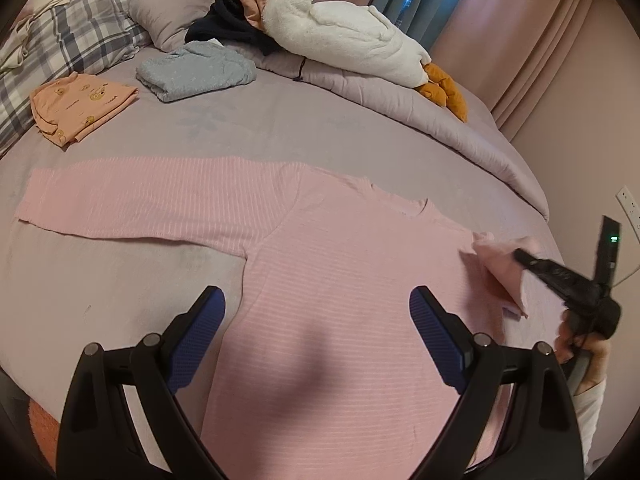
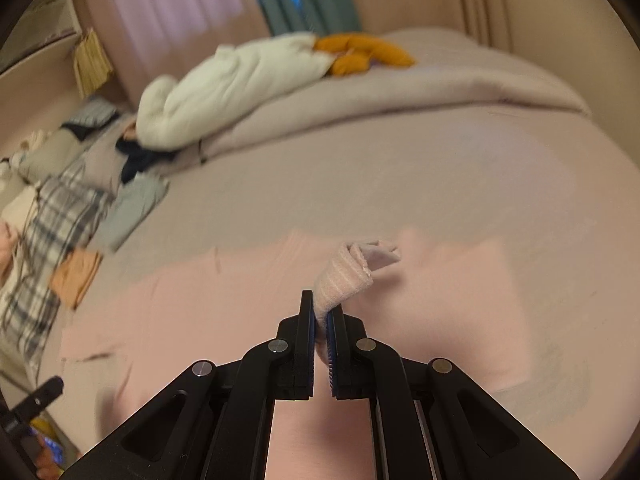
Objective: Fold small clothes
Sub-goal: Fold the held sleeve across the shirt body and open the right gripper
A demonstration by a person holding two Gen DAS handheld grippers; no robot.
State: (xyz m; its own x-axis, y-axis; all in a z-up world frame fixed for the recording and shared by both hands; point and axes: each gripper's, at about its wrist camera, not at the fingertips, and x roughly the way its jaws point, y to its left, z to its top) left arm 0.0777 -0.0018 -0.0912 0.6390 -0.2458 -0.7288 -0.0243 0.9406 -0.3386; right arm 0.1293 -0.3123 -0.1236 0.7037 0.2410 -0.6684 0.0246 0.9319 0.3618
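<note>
A pink striped long-sleeved shirt lies spread flat on the bed, one sleeve stretched out to the left. My left gripper hangs open above the shirt's body with nothing between its blue pads. At the right, my right gripper is shut on the other sleeve's cuff and holds it lifted over the shirt. In the right wrist view the pink cuff sticks up from between the shut fingers of the right gripper. That view is blurred.
A folded orange garment and a folded grey-blue one lie at the back left. Behind them are plaid bedding, a pillow, dark clothes and a white plush toy on a rolled quilt. A hand holds the right gripper.
</note>
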